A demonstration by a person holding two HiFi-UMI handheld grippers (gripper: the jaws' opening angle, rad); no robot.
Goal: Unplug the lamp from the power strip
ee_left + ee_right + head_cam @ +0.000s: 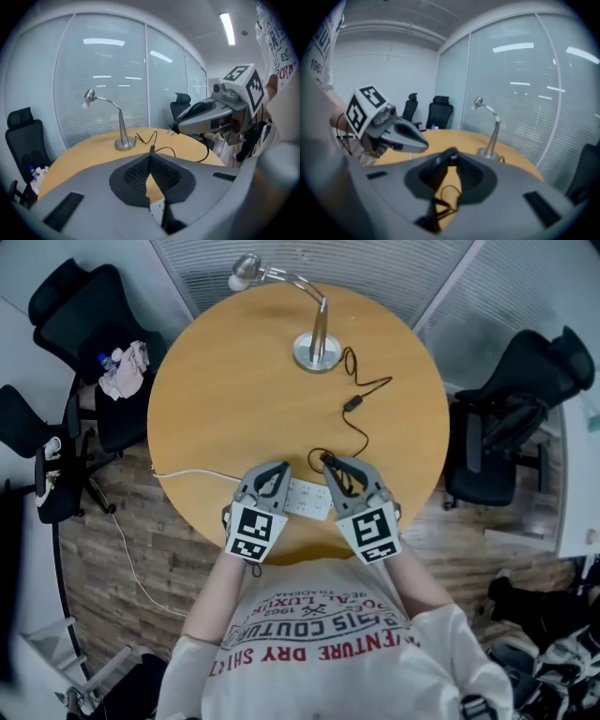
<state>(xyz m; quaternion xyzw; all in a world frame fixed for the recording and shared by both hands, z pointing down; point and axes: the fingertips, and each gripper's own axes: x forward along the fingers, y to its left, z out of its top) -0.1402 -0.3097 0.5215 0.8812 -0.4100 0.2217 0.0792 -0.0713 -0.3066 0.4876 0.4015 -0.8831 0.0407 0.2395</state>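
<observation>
While both grippers hang over the near edge of the table (234, 399) | right gripper (451, 156) pinches lamp plug (172, 130), prongs bare, clear of power strip (307, 499) | left gripper (150, 157) tips together, empty, above the strip's left end | lamp (317, 343) upright at far edge

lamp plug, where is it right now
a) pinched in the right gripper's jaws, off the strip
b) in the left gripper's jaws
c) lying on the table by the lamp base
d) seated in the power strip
A: the right gripper is closed on the plug, whose prongs show bare in the left gripper view, clear of the power strip.
</observation>
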